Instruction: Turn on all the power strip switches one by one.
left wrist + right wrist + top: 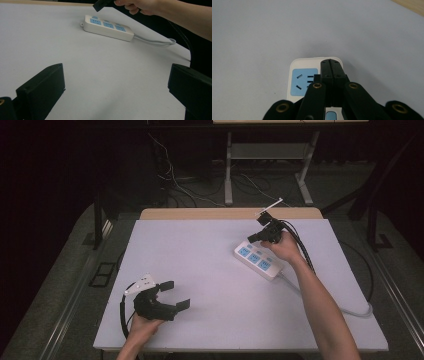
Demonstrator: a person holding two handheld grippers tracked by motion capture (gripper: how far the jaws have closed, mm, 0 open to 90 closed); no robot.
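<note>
High view is showing a white power strip (259,260) lying flat on the pale table (200,270), toward the far right part of it, with three light-blue socket panels in a row along its top. Its long axis is running diagonally, from the far left down toward the near right, and a grey cable (350,309) is leaving the near-right end and curling toward the table's right edge. The right gripper (251,239) is hovering just over the strip's far-left end, its jaws pressed together with nothing between them; the right gripper view is looking down on them closed over the end socket panel (303,81), whose dark slots are showing. The left gripper (175,294) is resting near the table's front left, well apart from the strip, its jaws spread wide and empty, pointing toward the right. No brand name or lettering is showing legibly on the strip.
</note>
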